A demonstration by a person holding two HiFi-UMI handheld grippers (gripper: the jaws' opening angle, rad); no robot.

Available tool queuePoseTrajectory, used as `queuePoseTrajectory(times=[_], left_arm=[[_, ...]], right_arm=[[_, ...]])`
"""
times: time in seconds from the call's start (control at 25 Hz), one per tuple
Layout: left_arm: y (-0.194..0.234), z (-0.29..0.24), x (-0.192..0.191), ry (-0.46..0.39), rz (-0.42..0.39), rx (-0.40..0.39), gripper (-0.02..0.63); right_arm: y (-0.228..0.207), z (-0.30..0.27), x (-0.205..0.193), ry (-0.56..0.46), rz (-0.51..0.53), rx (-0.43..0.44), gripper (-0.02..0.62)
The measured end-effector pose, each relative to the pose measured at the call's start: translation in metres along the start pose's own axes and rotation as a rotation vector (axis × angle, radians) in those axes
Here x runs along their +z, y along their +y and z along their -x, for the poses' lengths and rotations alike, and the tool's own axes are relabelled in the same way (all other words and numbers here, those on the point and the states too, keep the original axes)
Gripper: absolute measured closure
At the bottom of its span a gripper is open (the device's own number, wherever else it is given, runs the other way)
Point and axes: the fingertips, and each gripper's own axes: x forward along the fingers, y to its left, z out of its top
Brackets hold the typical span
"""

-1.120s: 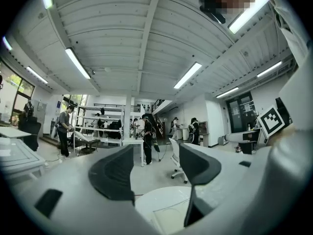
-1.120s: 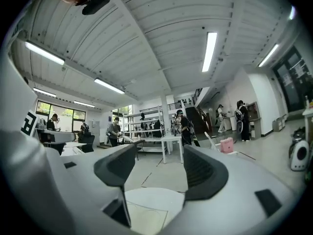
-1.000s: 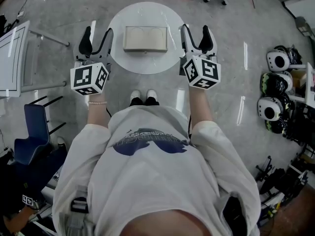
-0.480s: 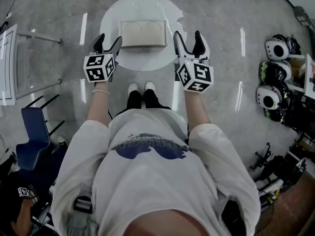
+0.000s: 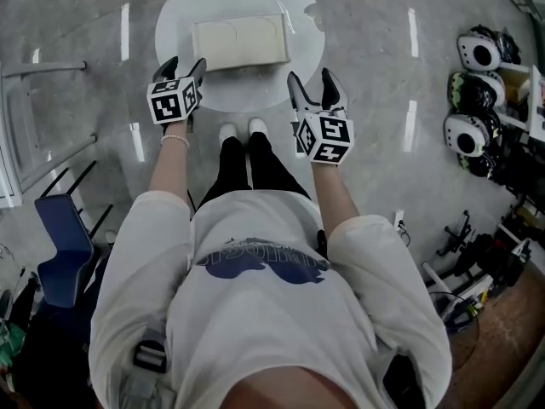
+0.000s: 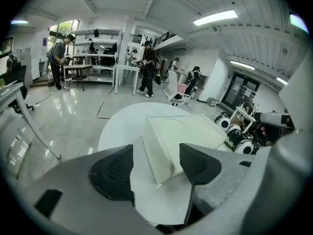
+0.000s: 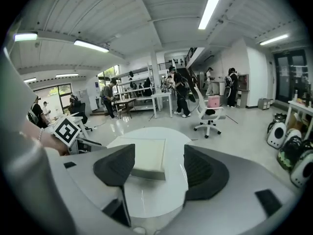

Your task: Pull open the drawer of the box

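Holding the left claw (image 5: 181, 64) and right claw (image 5: 312, 82) wide and empty, we hover near the flat cream rectangular box (image 5: 240, 43) on the round white surface (image 5: 174, 24).

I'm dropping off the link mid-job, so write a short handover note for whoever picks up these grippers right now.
Left gripper: jaws apart, empty, by the near left edge of the round table, not touching the box.
Right gripper: jaws apart, empty, by the near right edge, also clear of the box.
Box: lies flat on the table. Drawer looks shut; no handle can be made out.
Done: nothing yet.
Left: reach the box front, grip the drawer, pull it open.
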Motion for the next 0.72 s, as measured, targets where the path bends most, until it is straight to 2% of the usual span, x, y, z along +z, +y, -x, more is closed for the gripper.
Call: queuePoseTrajectory(times=[0.28,0.52,0.72], left_arm=[[0.005,-0.013,-0.006,0.047,-0.015,-0.002,0.324],[0.007,-0.017,-0.008,0.052,0.002,-0.016,0.324],[0.001,-0.019,-0.006,0.06,-0.018,-0.029,0.359]], right_arm=[[0.011,-0.018,-0.035,0.092,-0.024,0.002,0.307],[0.041,-0.045,-0.063,0.184,-0.02,0.063,0.308],[0.061,-0.07,-0.093,0.295,-0.038,0.108,0.325]])
